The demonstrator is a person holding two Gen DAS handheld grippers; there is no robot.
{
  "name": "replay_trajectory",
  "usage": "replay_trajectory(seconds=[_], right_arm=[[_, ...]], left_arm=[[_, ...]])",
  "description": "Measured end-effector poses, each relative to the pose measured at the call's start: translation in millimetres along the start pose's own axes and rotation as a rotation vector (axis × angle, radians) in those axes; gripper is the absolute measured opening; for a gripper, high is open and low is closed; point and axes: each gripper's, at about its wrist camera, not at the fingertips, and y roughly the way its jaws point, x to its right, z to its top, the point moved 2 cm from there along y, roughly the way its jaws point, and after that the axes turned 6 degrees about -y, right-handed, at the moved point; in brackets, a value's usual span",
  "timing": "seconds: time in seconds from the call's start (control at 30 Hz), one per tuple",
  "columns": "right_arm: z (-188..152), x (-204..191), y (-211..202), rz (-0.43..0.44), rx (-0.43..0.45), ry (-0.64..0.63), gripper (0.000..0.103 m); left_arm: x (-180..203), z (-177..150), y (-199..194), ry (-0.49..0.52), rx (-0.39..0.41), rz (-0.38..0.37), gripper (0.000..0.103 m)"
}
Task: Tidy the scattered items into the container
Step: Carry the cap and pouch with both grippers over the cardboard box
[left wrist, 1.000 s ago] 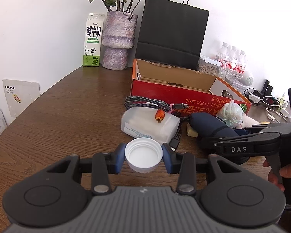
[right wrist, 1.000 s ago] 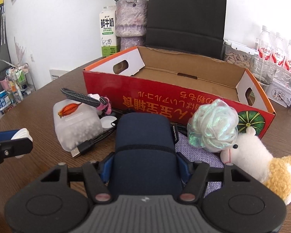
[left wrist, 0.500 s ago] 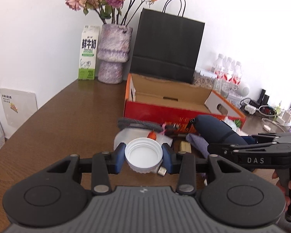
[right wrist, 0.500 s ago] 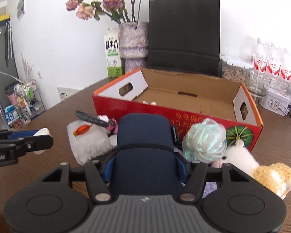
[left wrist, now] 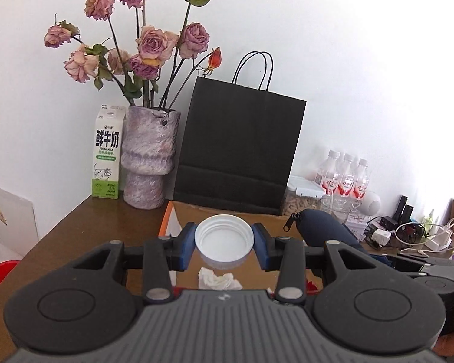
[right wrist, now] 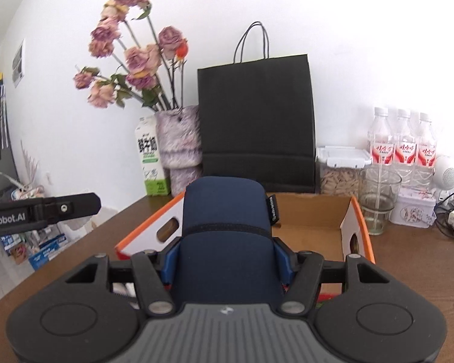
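Milk carton (left wrist: 107,154): we read "鲜牛奶" and "FRESH MILK".
Left gripper (right wrist: 39,211) side: we read "nRobot.AI", partly cut off.

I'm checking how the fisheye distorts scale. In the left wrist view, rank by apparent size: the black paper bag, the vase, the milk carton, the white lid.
1. black paper bag, clearly largest.
2. vase.
3. milk carton.
4. white lid, held in the left gripper; being much nearer the camera, it looks bigger than it truly is.
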Motion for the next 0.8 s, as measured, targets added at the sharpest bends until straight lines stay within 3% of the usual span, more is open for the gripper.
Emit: replay_trajectory(seconds=[0.33, 0.53, 0.8], right_arm=[[20.1, 31.6, 53.9, -0.052, 0.006, 0.017, 0.060], [11.8, 44.2, 87.4, -0.107, -0.059, 0.007, 0.060], [-8.5, 50.4, 107.1, -0.139, -0.138, 0.002, 0.060]], left_arm=[[17.1, 11.3, 75.6, 0.016, -0.017, -0.013, 0.040], [10.0, -1.1, 122.9, -0.007, -0.097, 0.027, 0.040], [0.0, -26.3, 148.6, 0.006, -0.205, 0.083, 0.040]])
